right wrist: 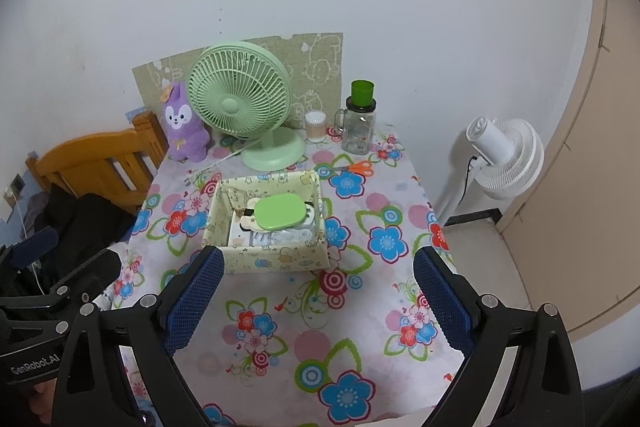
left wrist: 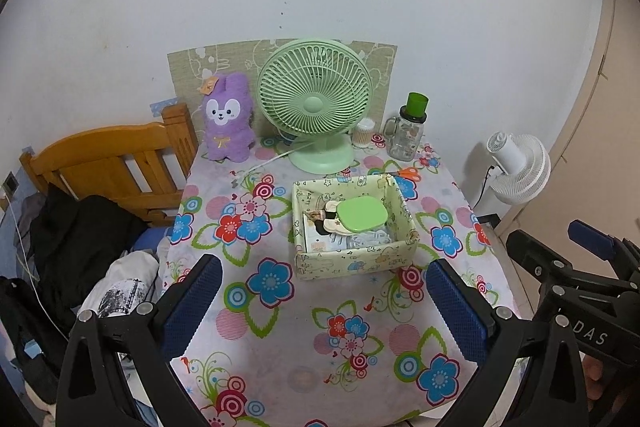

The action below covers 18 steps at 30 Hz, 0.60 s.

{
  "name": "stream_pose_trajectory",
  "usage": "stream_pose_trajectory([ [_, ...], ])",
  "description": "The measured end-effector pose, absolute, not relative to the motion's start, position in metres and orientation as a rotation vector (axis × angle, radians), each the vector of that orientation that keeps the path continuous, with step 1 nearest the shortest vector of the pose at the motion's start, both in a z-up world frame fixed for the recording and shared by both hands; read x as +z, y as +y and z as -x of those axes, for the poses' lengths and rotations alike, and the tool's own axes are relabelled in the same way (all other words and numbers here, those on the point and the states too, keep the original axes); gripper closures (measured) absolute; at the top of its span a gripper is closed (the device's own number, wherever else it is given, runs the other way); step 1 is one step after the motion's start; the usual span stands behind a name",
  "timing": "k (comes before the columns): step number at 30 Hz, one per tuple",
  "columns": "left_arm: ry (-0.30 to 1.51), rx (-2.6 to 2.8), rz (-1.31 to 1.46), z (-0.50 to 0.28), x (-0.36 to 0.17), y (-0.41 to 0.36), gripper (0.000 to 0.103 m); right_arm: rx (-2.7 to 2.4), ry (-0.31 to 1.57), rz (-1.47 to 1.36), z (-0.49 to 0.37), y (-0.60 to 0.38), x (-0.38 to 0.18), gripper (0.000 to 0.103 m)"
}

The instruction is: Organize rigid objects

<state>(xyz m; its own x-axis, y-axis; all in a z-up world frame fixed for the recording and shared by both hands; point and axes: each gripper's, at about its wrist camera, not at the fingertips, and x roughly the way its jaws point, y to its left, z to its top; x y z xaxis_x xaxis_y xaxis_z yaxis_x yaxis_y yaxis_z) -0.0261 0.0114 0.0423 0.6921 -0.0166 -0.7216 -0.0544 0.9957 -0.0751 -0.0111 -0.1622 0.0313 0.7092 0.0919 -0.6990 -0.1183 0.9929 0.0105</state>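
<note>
A pale yellow printed box (left wrist: pixel 352 261) (right wrist: pixel 276 257) stands mid-table on the flowered cloth. Inside lie a green oval lid (left wrist: pixel 362 214) (right wrist: pixel 280 211), cards and small white items. Orange-handled scissors (left wrist: pixel 408 173) (right wrist: pixel 358 167) lie behind the box. My left gripper (left wrist: pixel 324 281) hovers open over the near part of the table, nothing between its blue pads (left wrist: pixel 192 307). My right gripper (right wrist: pixel 320 279) is also open and empty, just in front of the box. The right gripper's body (left wrist: pixel 576 279) shows at the right edge of the left wrist view.
Along the back stand a purple plush rabbit (left wrist: pixel 228 119), a green desk fan (left wrist: pixel 316 103), a cotton swab jar (left wrist: pixel 365 133) and a glass mug jar with a green cup on top (left wrist: pixel 406 131). A wooden headboard (left wrist: pixel 112 163) and dark clothes lie left; a white floor fan (right wrist: pixel 504 157) stands right.
</note>
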Motion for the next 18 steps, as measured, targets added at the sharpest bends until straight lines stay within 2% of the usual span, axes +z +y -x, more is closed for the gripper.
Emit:
stream_pose_trajectory([
  [18, 0.812, 0.031, 0.084, 0.0263, 0.0391, 0.0124, 0.000, 0.137, 0.778, 0.042, 0.0090, -0.1575, 0.0291, 0.006],
])
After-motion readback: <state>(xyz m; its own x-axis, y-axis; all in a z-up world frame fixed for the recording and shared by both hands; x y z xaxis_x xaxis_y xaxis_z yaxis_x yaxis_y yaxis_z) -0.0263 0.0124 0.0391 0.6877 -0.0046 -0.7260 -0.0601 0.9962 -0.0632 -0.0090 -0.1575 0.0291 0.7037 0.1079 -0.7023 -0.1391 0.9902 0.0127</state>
